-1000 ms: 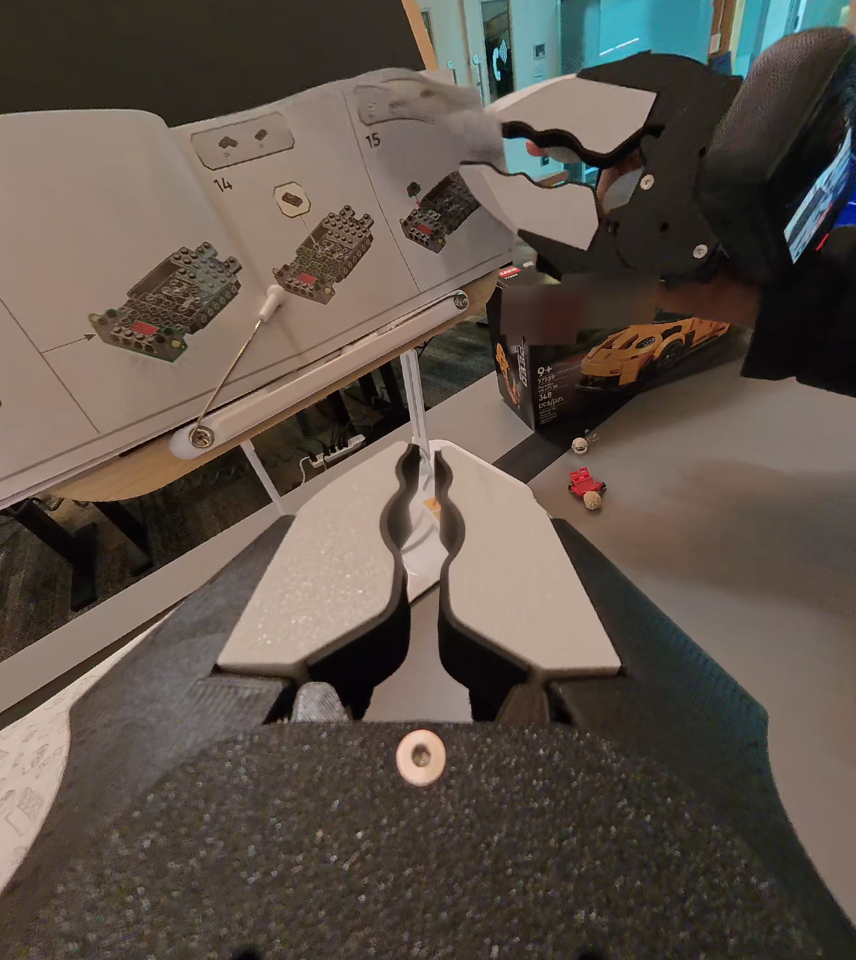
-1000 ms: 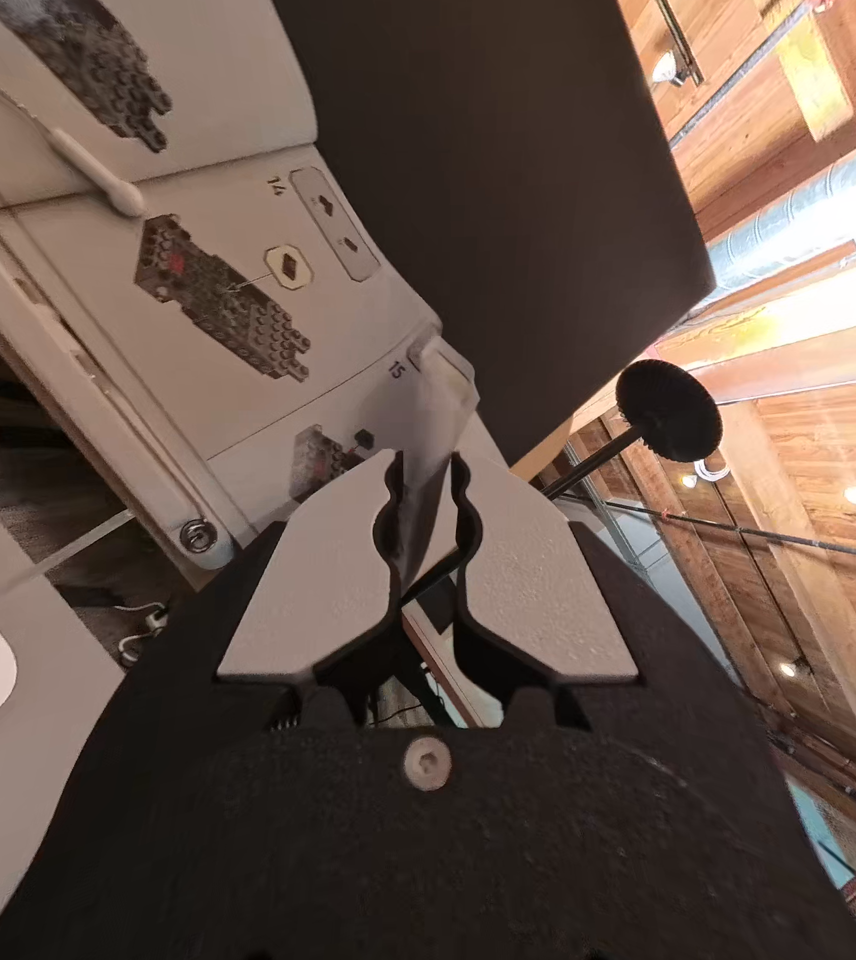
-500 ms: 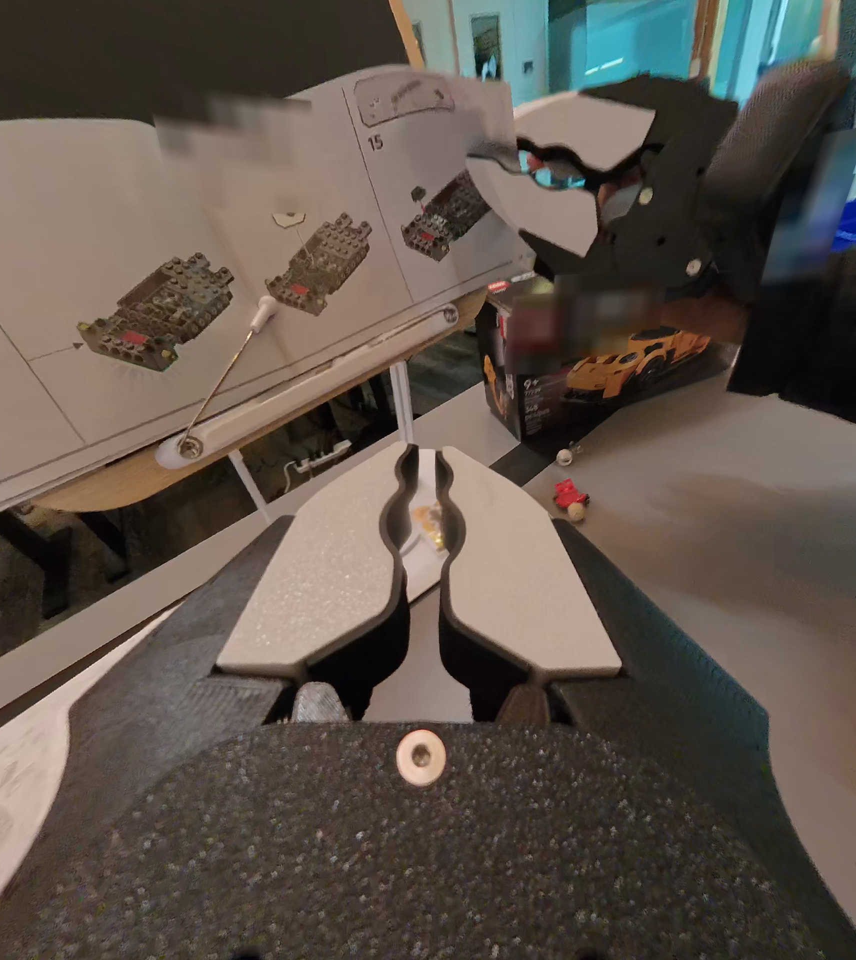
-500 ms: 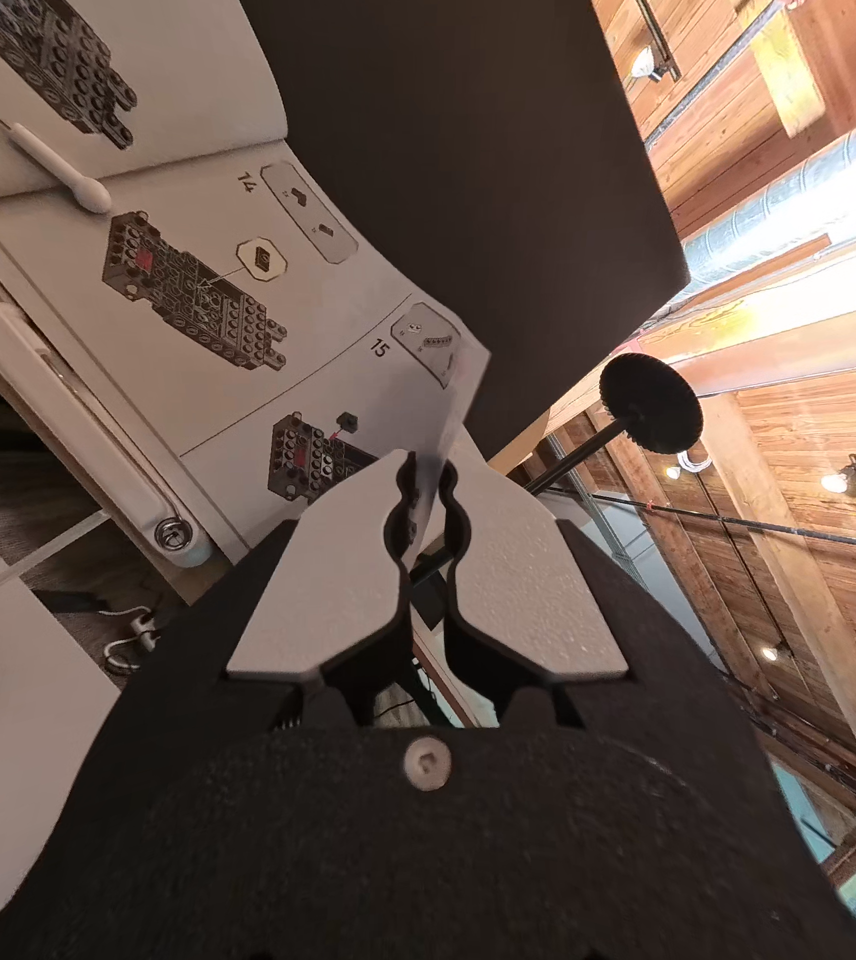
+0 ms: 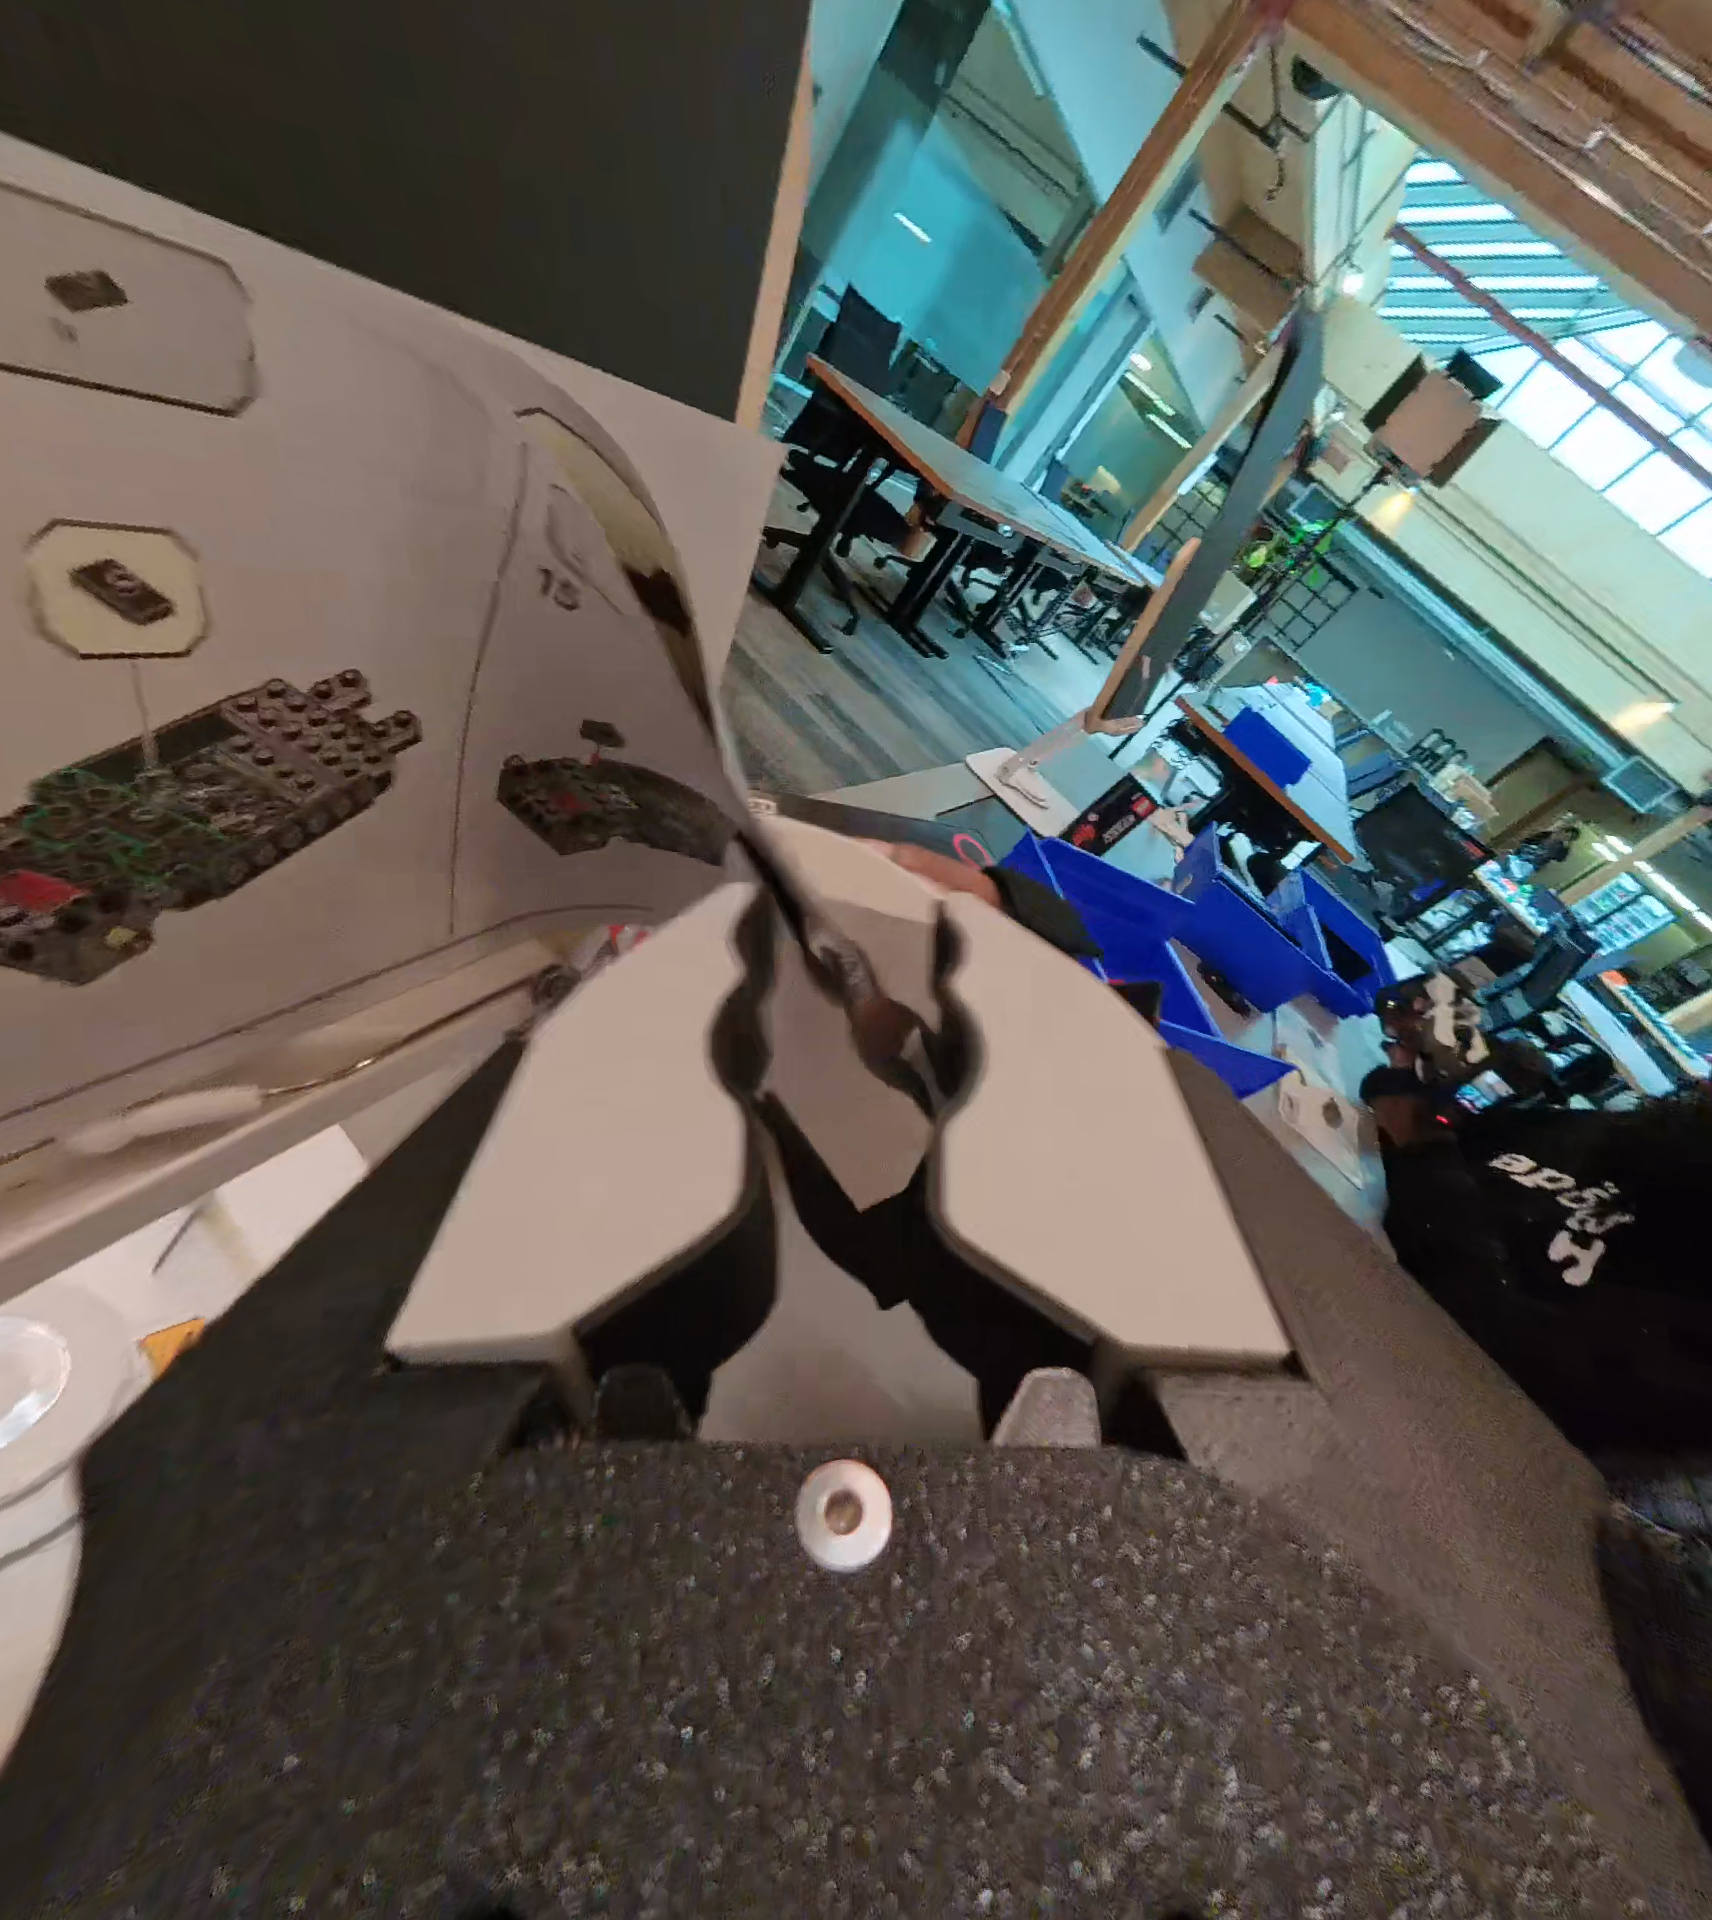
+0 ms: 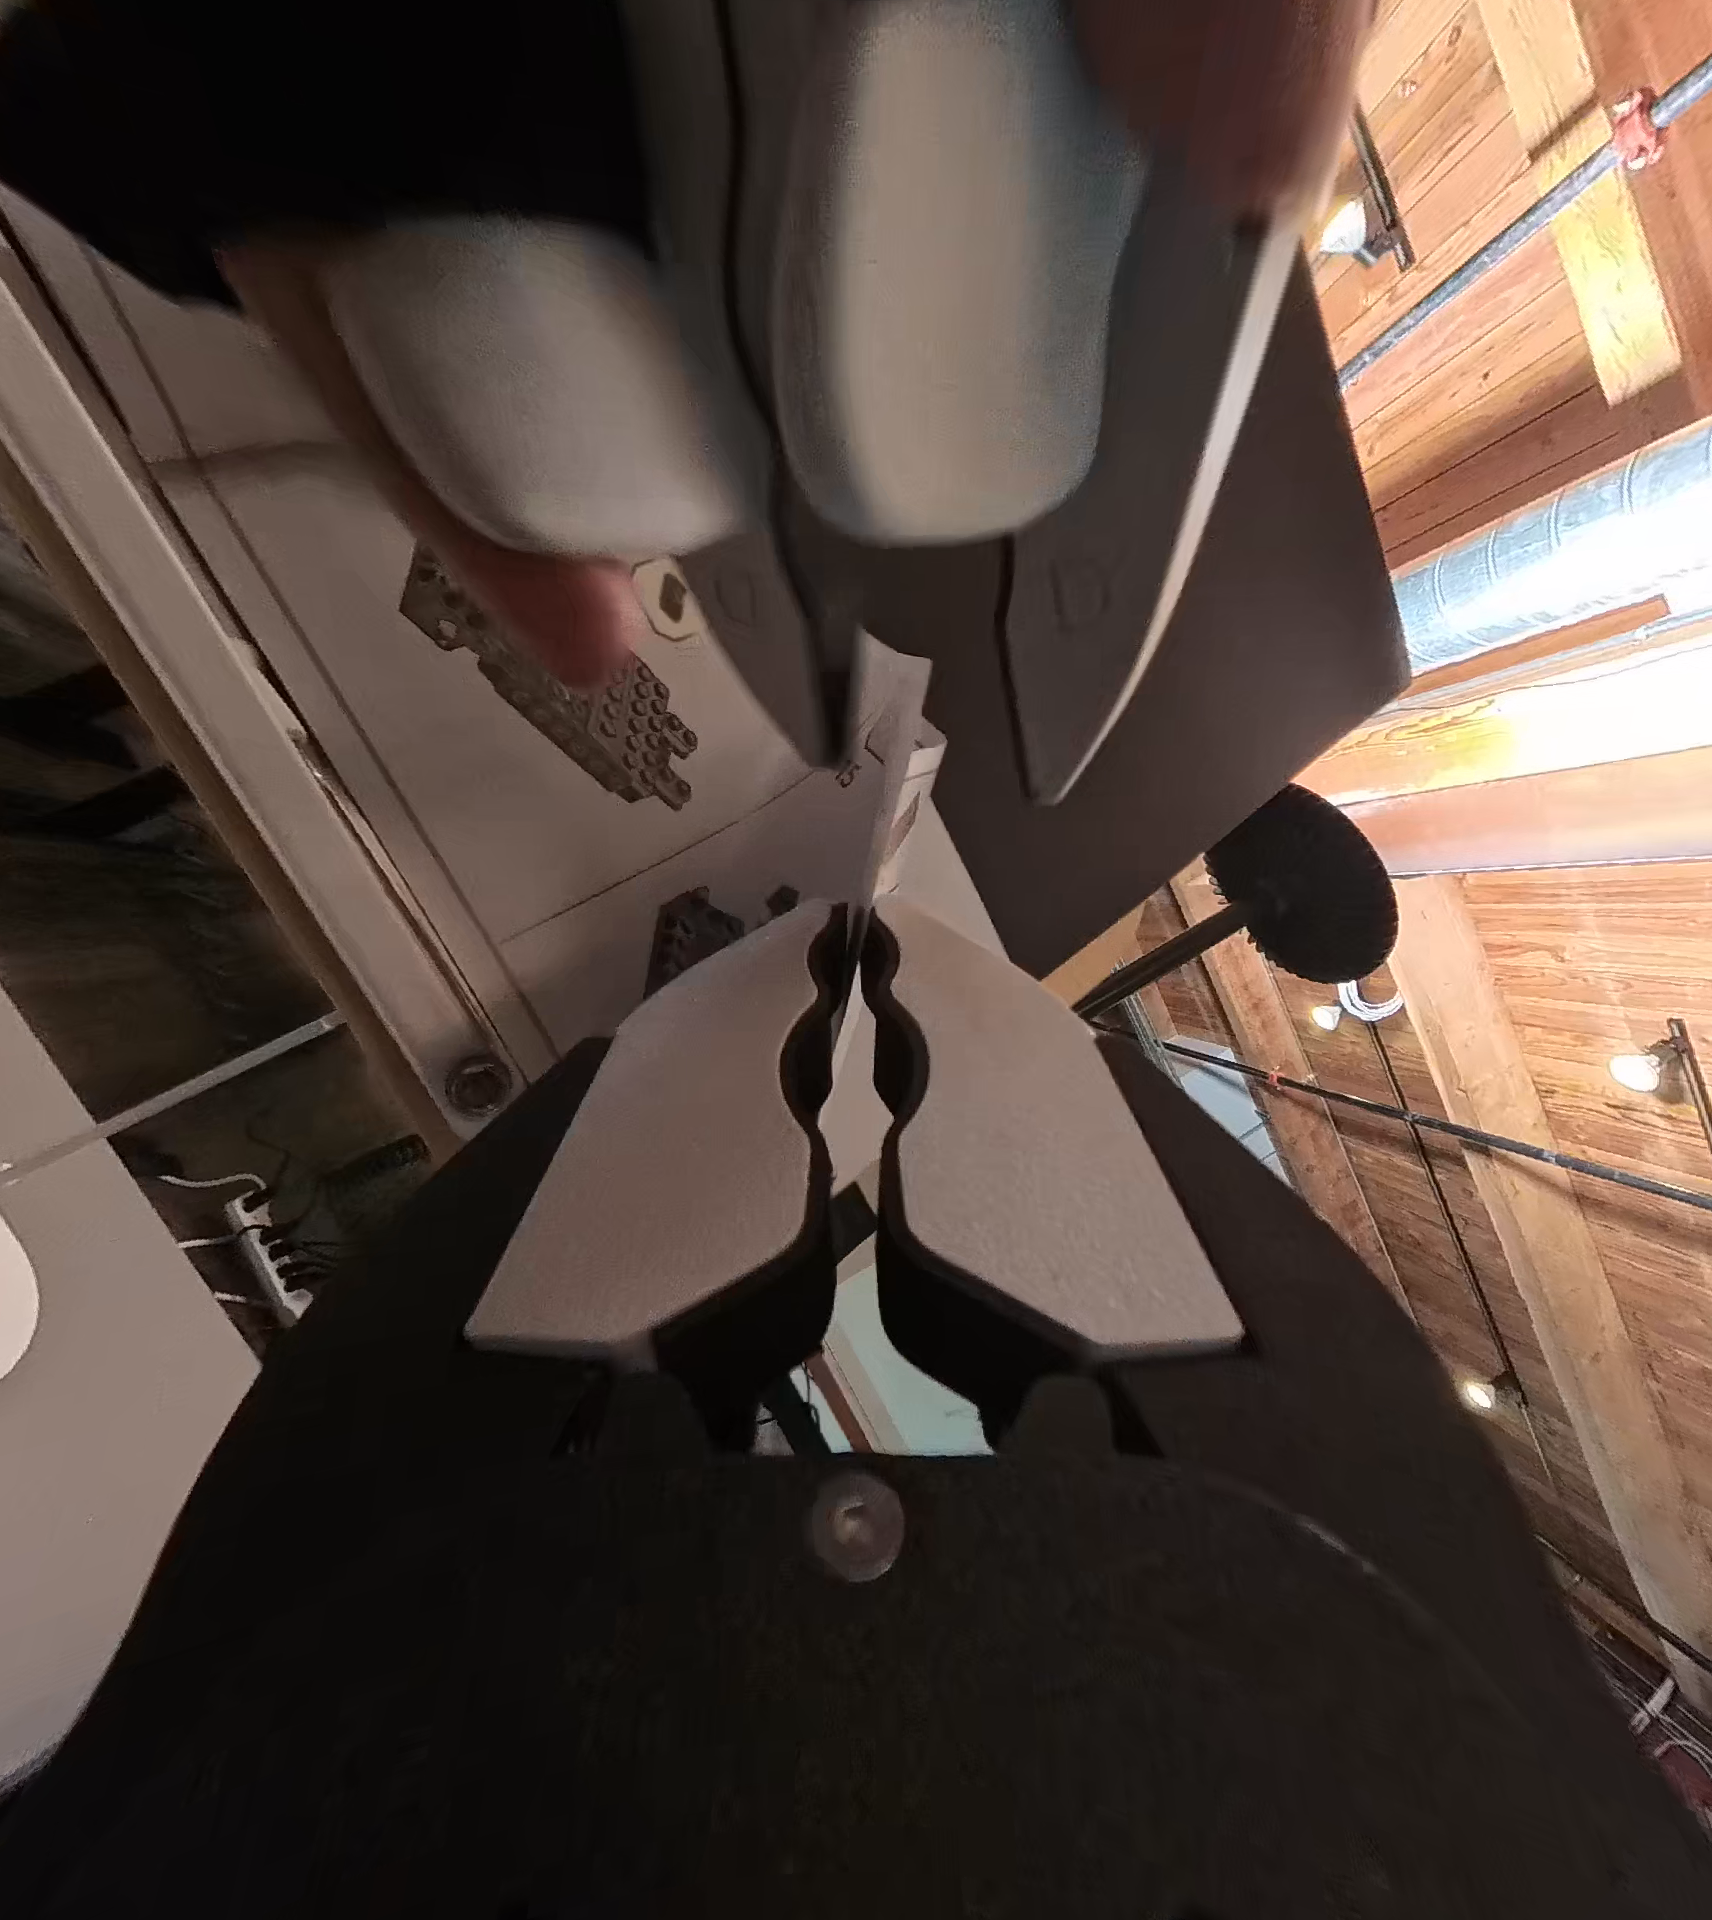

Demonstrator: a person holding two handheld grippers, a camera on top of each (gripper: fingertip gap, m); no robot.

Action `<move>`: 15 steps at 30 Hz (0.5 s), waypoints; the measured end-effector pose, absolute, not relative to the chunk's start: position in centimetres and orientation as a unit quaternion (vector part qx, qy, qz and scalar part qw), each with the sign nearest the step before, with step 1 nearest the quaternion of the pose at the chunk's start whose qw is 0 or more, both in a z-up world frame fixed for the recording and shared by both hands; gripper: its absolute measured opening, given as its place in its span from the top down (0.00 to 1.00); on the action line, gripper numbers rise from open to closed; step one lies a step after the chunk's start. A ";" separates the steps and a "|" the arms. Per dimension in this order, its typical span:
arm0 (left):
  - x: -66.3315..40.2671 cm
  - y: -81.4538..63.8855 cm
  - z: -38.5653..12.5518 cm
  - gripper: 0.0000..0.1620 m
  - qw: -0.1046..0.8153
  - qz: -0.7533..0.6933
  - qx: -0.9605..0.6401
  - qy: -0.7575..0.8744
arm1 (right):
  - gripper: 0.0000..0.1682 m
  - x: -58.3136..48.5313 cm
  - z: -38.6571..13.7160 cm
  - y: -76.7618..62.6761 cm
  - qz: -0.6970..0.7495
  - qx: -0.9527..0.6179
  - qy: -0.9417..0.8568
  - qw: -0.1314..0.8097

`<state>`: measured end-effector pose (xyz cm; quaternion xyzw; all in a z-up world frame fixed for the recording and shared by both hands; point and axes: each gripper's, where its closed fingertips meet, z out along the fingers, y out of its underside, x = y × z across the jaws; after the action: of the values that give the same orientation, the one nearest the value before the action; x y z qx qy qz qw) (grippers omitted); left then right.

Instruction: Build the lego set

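The open instruction booklet (image 5: 260, 623) rests on a tilted stand. Its right page (image 5: 696, 665) curls up off the stack. My right gripper (image 6: 857, 914) is shut on that page's outer edge (image 6: 899, 769). My left gripper (image 5: 841, 920) is raised close to the same edge with its jaws open and standing on either side of the curled page, and nothing is held in them. It shows blurred and upside down in the right wrist view (image 6: 935, 769). No loose bricks are in view.
The stand's ledge (image 5: 208, 1049) and its page-holding wire run below the booklet. A dark board (image 5: 416, 156) stands behind it. Blue bins (image 5: 1195, 914) and a person's black sleeve (image 5: 1610, 1247) are to the right. A black stand knob (image 6: 1299, 883) sticks out beside the page. My left and right fingertips are right by each other.
My left gripper rose from above the table to the booklet's right page edge and opened. My right gripper closed tighter on the page and lifted it further.
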<state>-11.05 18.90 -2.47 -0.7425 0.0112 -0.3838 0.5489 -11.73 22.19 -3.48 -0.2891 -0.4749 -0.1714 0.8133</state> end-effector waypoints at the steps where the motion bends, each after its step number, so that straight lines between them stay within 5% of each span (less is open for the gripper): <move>1: -10.7 18.9 -2.4 0.88 0.551 -0.387 -0.739 0.017 | 0.99 -11.8 -3.6 22.2 -0.172 -0.289 -0.477 0.812; 3: -11.2 19.0 -2.5 1.00 0.567 -0.356 -0.742 0.019 | 0.97 -11.7 -4.0 22.3 -0.170 -0.294 -0.482 0.808; 9: -14.4 17.4 -2.7 1.00 0.565 -0.345 -0.749 0.023 | 0.72 -7.8 -3.8 22.4 -0.077 -0.379 -0.479 0.788; 15: -17.1 15.6 -1.2 1.00 0.559 -0.351 -0.750 0.048 | 0.63 -9.1 -5.3 17.2 0.086 -0.448 -0.554 0.696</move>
<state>-17.06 15.60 -1.17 -0.7497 0.0483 -0.3511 0.5589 -9.12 17.16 -5.29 -0.4481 -0.5544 0.0860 0.6960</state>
